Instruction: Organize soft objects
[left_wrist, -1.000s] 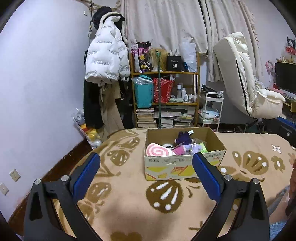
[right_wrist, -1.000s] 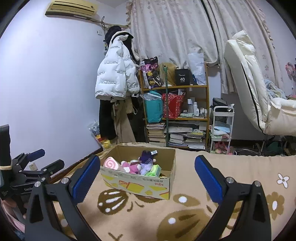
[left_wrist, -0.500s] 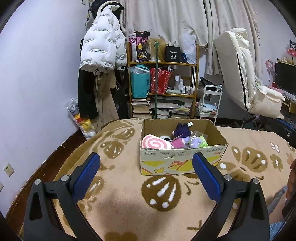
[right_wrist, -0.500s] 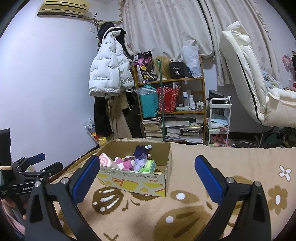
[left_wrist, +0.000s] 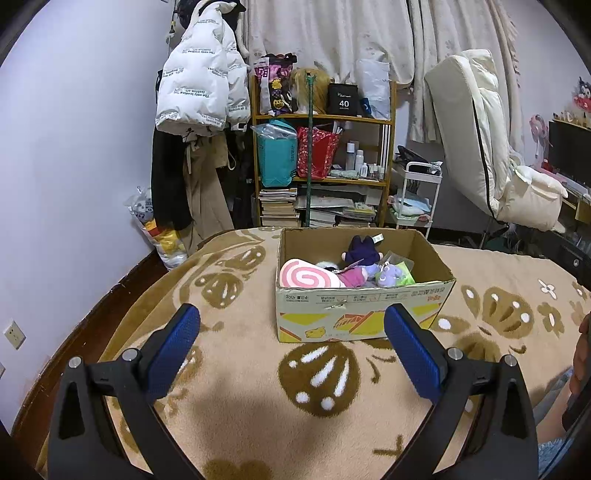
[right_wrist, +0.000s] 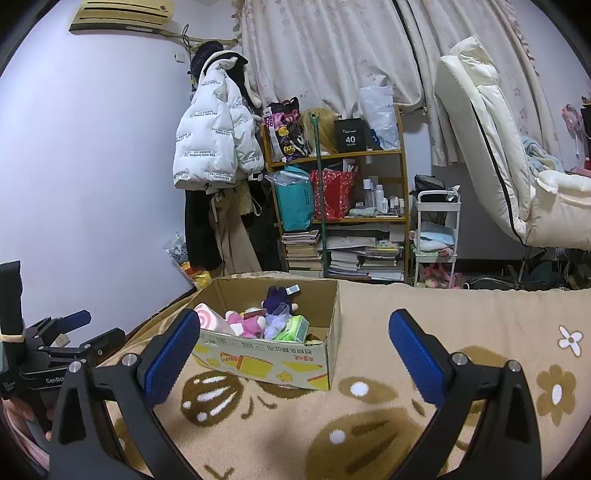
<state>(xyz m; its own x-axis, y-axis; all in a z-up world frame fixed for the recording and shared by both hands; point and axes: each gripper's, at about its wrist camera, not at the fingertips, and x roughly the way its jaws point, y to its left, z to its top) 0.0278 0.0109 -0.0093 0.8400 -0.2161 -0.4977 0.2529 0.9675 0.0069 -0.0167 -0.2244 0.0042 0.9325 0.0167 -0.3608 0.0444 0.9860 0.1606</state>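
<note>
- Soft plush toys (left_wrist: 347, 271), heaped inside an open brown cardboard box with yellow print (left_wrist: 354, 314) on a beige blanket with brown paw prints (left_wrist: 240, 406); among them a pink-and-white swirl cushion (left_wrist: 304, 275), a dark purple doll (left_wrist: 364, 249) and a lilac plush (left_wrist: 389, 274).
- Left wrist view: left gripper (left_wrist: 291, 334) spread wide with nothing between its blue pads, hanging above the blanket on the near side of the box; toys ahead of the fingers, apart from them, roughly centred in the gap.
- Right wrist view: right gripper (right_wrist: 293, 338) likewise wide apart and holding nothing; box ahead and off toward the left finger, a green packet (right_wrist: 295, 328) at its near corner, possibly tissues, hard to tell.
- Toys all lying in the box, none loose on the blanket: fits either a sorted end or a box waiting to be emptied, so no move bid.
</note>
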